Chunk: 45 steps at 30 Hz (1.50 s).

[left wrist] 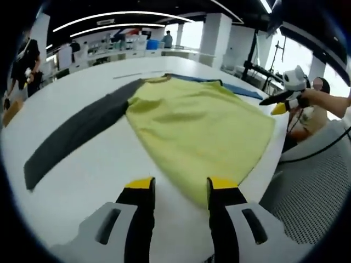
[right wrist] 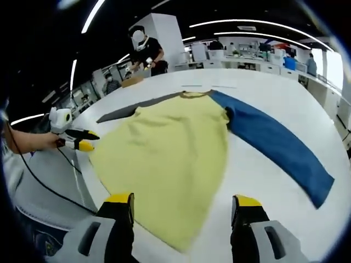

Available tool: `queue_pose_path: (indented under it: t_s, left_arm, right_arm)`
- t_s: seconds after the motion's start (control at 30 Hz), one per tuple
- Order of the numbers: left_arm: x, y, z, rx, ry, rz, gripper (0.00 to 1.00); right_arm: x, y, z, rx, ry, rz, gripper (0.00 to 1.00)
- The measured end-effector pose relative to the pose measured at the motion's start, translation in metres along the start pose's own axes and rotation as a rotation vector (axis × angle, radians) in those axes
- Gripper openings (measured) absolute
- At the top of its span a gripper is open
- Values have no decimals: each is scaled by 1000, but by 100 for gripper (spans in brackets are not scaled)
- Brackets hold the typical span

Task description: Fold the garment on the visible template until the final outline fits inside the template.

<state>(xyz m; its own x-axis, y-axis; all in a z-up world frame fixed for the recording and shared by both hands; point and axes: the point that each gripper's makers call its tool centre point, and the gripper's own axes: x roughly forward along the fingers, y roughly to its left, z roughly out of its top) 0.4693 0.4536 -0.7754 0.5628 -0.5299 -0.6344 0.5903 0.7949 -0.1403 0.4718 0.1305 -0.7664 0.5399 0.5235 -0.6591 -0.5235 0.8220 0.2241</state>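
Here we saw the garment (left wrist: 197, 126) spread flat on the white bench (left wrist: 82, 181), a long-sleeved shirt with a yellow-green body, one dark grey sleeve (left wrist: 77, 134) and one blue sleeve (right wrist: 274, 137). In the left gripper view the grey sleeve ran out to the left and toward the near edge, while the blue sleeve (left wrist: 230, 86) showed as a thin strip beyond the far right side of the body. In the right gripper view the blue sleeve stretched out to the right across the bench (right wrist: 263, 186), and the grey sleeve (right wrist: 131, 109) lay at the far left by the collar. The left gripper (left wrist: 180, 183) hung just above the near hem of the shirt, its yellow-tipped fingers (left wrist: 141, 184) spread apart and grasping nothing; the right fingertip sat over the cloth's edge, though we could not tell if it touched. The right gripper (right wrist: 184, 201) likewise had its fingers (right wrist: 119, 199) released and wide, poised over the near hem with nothing between them. Each gripper also appeared in the other's view, held by a hand (left wrist: 315, 97) at the bench edge, near the shirt's corner. We could not make out any template outline on the bench. People (right wrist: 147, 52) stood at the far benches in the background.
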Motion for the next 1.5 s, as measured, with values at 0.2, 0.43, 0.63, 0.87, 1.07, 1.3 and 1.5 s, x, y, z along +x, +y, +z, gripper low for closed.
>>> queue_pose_path:
  t_s: [0.2,0.43,0.63,0.87,1.07,1.3,1.5]
  left_arm:
    - [2,0,-8,5,37,6,28]
    - [2,-3,-10,7,51,4,22]
    - [1,-9,-14,-10,86,4,14]
    - [-2,-8,-18,-44,111,10,9]
    - [-4,-7,-18,-101,124,22,2]
    - [-10,-8,-15,-67,143,34,0]
    - [-16,-9,-14,-90,141,33,0]
  right_arm:
    - [-1,-1,-15,-5,42,-27,57]
    - [-4,-3,-24,-31,72,-65,43]
    - [-4,-1,-30,-52,97,-93,21]
    - [-6,-6,-32,-31,110,-131,13]
    - [-7,-9,-36,-13,128,-148,0]
    - [-8,-5,-37,0,130,-124,0]
    - [-10,2,-34,31,118,-92,0]
